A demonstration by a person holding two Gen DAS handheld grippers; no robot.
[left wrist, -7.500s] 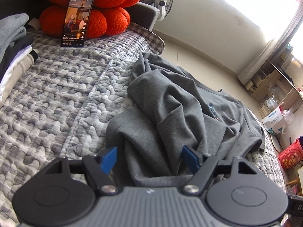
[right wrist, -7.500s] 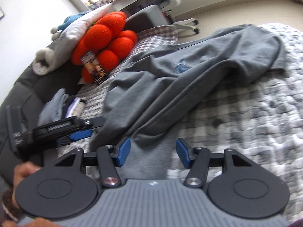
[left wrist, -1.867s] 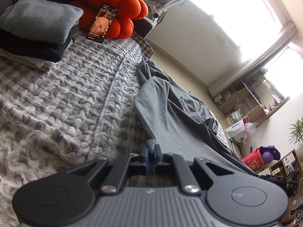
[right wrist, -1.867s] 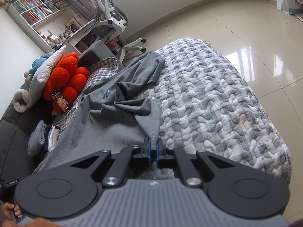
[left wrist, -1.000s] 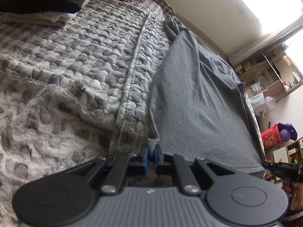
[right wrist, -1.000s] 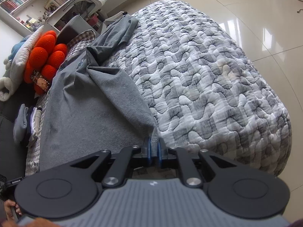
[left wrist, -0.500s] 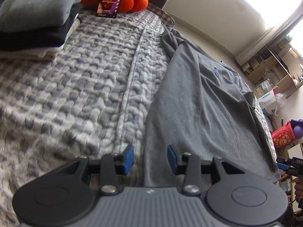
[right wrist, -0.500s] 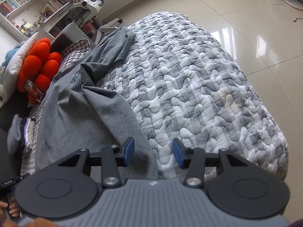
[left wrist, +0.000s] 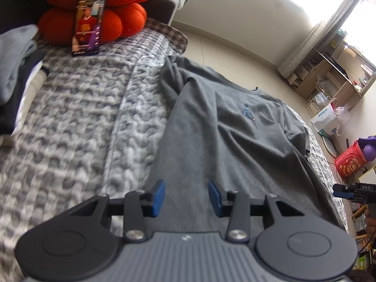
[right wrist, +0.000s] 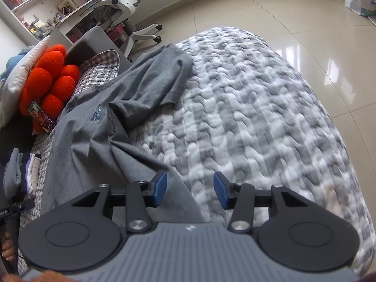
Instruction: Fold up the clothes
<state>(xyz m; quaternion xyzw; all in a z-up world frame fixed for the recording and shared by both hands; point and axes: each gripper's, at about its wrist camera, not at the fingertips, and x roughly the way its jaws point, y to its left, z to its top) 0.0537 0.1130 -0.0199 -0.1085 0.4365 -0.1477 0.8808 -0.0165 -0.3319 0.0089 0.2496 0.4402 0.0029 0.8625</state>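
So on your far left there's a stack of folded clothes point(left wrist: 16, 75) sitting on the bed point(left wrist: 77, 127), grey piece on top, darker and pale ones under it. Just past that, a phone point(left wrist: 88, 25) is propped upright against the orange cushion point(left wrist: 103, 4) at the head of the bed, screen lit. Your left gripper point(left wrist: 186, 198) is hanging over the near hem area of the grey t-shirt point(left wrist: 223, 136) with its blue pads standing moderately apart, nothing pinched between them, just fabric lying flat below. The shirt itself is spread lengthwise down the quilted cover, collar toward the far end, small blue logo on the chest, one sleeve bunched up toward the cushion side and a few loose wrinkles running across the body. Moving over, your right gripper point(right wrist: 190, 192) is also partway open and gripping nothing; its left pad sits over the shirt's edge and its right pad is over bare quilt. From that view the other sleeve point(right wrist: 159, 80) is flopped out onto the quilt, a bit crumpled. Beyond the foot of the bed you've got shiny tile floor point(right wrist: 282, 18), and a white office chair point(right wrist: 122, 4) near the bookshelves at the top left of that view.
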